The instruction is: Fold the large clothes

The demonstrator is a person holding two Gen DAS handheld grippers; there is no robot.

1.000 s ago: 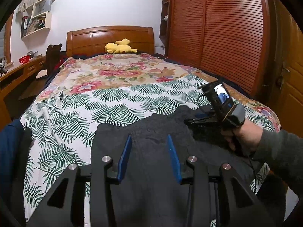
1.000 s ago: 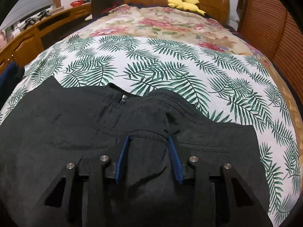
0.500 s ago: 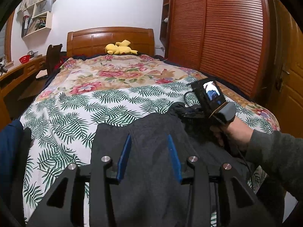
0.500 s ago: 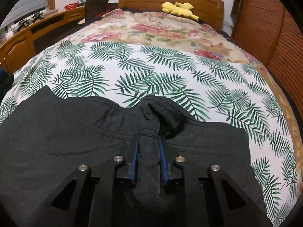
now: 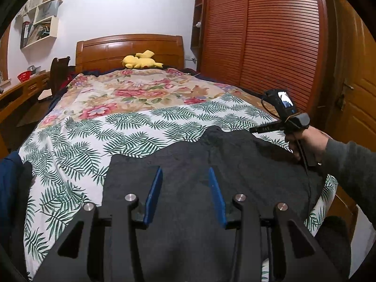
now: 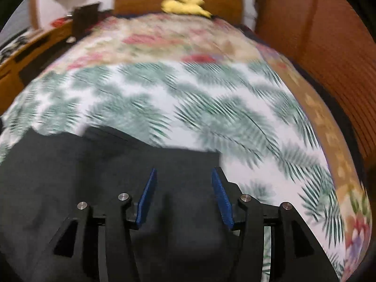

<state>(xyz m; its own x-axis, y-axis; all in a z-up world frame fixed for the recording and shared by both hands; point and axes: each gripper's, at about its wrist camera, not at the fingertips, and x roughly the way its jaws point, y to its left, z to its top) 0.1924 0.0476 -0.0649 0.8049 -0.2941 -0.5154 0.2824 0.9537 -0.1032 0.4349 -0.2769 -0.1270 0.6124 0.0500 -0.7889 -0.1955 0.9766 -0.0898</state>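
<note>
A dark grey garment [image 5: 188,164] lies flat on the near part of the bed, over the palm-leaf sheet [image 5: 94,136]. My left gripper [image 5: 185,192] is open and empty, just above the garment's near middle. My right gripper [image 6: 185,195] is open and empty above the garment's right part [image 6: 70,176], close to its far right corner. In the left wrist view the right gripper's body and the hand holding it [image 5: 289,124] sit above the garment's far right edge. The right wrist view is blurred by motion.
A flowered cover [image 5: 141,89] lies on the far half of the bed. A yellow plush toy [image 5: 141,62] rests by the wooden headboard [image 5: 129,47]. A slatted wardrobe [image 5: 258,35] stands at the right. A desk and chair [image 5: 56,75] stand at the left.
My right gripper, shut on a fold of the garment half a second ago, has opened and let it go, then moved right and back. The left gripper has stayed open over the garment.
</note>
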